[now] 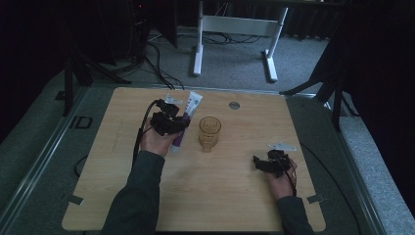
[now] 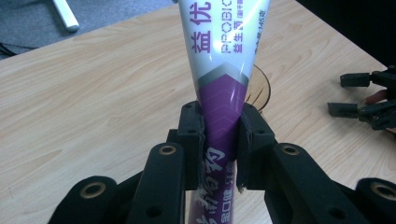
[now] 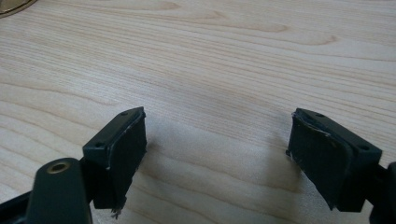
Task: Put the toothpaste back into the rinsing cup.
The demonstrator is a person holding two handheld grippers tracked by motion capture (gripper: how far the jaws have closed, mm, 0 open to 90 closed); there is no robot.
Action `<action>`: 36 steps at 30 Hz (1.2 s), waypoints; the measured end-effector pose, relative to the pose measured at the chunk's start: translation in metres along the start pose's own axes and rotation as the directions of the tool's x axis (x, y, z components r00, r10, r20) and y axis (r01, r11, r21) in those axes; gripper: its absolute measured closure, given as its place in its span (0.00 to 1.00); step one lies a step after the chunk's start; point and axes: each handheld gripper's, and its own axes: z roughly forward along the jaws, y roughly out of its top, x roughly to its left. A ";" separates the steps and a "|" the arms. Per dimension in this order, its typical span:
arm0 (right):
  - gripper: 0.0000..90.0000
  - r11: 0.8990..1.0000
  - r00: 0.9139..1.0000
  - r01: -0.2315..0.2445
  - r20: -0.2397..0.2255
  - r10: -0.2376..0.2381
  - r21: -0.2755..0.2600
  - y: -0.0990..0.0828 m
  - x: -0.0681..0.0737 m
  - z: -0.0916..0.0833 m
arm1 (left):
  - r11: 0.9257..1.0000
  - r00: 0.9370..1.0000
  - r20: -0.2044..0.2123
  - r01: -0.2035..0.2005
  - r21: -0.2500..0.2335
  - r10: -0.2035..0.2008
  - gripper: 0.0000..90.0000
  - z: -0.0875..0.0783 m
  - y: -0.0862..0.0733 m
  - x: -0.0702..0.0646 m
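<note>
Left hand-held gripper (image 2: 219, 140) clamps the toothpaste tube (image 2: 222, 70) beside an amber glass (image 1: 209, 132); right hand-held gripper (image 3: 217, 154) gapes.

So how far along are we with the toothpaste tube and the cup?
Done: the left claw is shut on the toothpaste tube, gripping its purple end. In hand: the tube sits beside the amber glass cup, not in it. Left, probably: getting the tube into the cup. The right claw rests open over bare table, holding nothing.
</note>
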 end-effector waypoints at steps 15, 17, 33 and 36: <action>0.21 1.000 1.000 0.000 0.000 0.000 0.000 0.000 0.000 0.000 | 0.998 1.000 -0.007 0.008 -0.061 -0.008 0.83 0.003 0.004 -0.004; 0.21 1.000 1.000 0.000 0.000 0.000 0.000 0.000 0.000 0.000 | 0.997 1.000 -0.005 0.008 -0.072 -0.009 0.83 0.003 0.005 -0.005; 0.21 1.000 1.000 0.000 0.000 0.000 0.001 0.000 0.000 0.000 | 0.993 1.000 -0.010 0.021 -0.120 -0.022 0.83 0.005 0.014 -0.008; 0.21 1.000 1.000 0.000 0.000 0.000 0.000 0.000 0.000 0.000 | 0.991 1.000 -0.006 0.022 -0.131 -0.023 0.83 0.006 0.016 -0.010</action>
